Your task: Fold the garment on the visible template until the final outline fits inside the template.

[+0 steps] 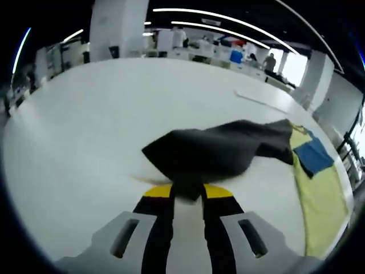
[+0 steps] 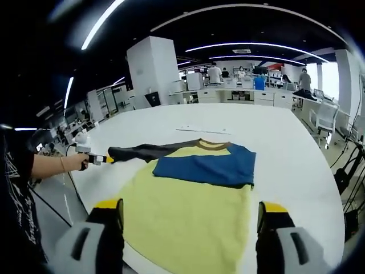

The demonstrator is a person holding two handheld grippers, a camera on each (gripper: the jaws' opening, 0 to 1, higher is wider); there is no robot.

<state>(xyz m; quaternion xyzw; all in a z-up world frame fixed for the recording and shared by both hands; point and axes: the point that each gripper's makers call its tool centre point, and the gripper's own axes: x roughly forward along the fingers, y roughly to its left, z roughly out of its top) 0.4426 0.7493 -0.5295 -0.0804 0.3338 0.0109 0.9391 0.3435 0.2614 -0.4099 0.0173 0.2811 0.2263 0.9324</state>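
The garment lies flat on the white table: a pale yellow body, a blue chest panel, a brown collar and a dark sleeve. My left gripper is shut on the end of the dark sleeve, which is lifted and stretched away from the yellow body. In the right gripper view the left gripper appears at the left, held by a person's hand. My right gripper stands open, jaws wide apart, above the yellow hem with nothing between them.
A thin pale strip lies on the table beyond the collar. The table's near edge curves close to my right gripper. Desks, a white pillar and people stand far behind the table.
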